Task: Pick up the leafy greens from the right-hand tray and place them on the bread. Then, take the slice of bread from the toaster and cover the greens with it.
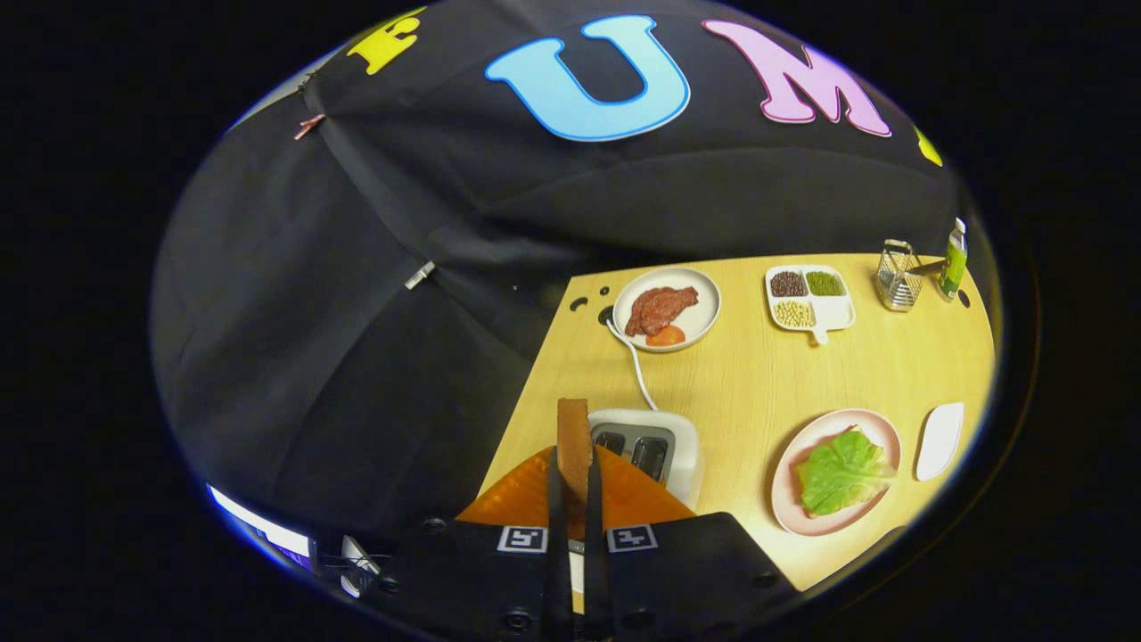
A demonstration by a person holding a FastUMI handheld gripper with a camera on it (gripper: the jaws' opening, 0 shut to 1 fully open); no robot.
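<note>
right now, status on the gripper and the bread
Gripper shut on bread slice, lifted above toaster. Greens on pink plate, uncovered. Path to plate open.

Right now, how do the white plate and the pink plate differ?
The white plate carries meat and a tomato slice; the pink plate carries leafy greens. The white plate sits far beyond the toaster, the pink plate beside it. Both are round and rest on the wooden table. The gripper is shut on the slice of bread.

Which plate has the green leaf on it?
The round pink plate right of the white toaster, holding the leafy greens. The white plate holds meat. The tongs grip a bread slice.
</note>
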